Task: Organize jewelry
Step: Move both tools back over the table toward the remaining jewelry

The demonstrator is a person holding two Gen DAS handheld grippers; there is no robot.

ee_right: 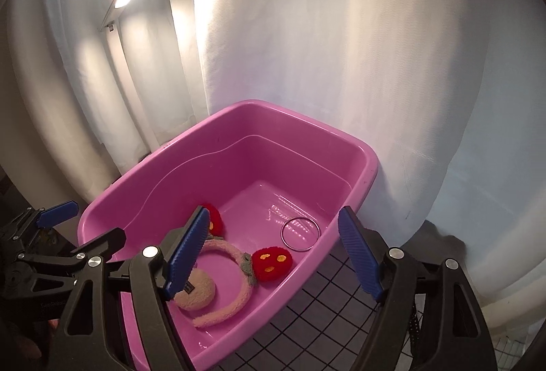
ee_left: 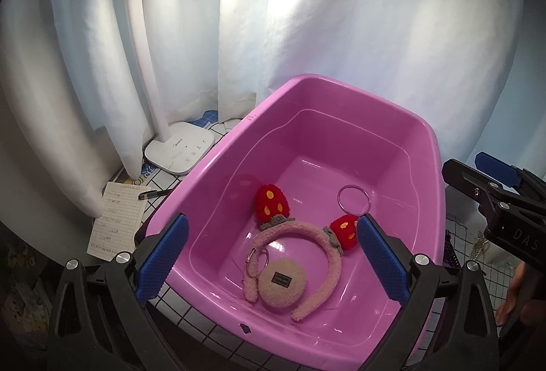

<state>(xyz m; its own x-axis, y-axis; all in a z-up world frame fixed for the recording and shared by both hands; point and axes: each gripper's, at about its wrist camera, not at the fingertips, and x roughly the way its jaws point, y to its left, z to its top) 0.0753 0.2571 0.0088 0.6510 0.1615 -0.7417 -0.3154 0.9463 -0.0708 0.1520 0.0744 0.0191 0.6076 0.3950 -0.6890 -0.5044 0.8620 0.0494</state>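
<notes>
My left tongs [ee_left: 273, 255] wide, empty | right tongs [ee_right: 276, 251] wide, empty | headband [ee_left: 307, 234], ring [ee_left: 354, 199] ahead in tub [ee_left: 218, 173]

A white desk lamp [ee_left: 177, 152], pen [ee_left: 155, 193] and paper sheet [ee_left: 114, 220] stand near curtains [ee_left: 341, 29].

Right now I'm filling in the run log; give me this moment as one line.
left gripper: open, empty | right gripper: open, empty | pink tub: holds headband, plush keychain, metal ring
</notes>
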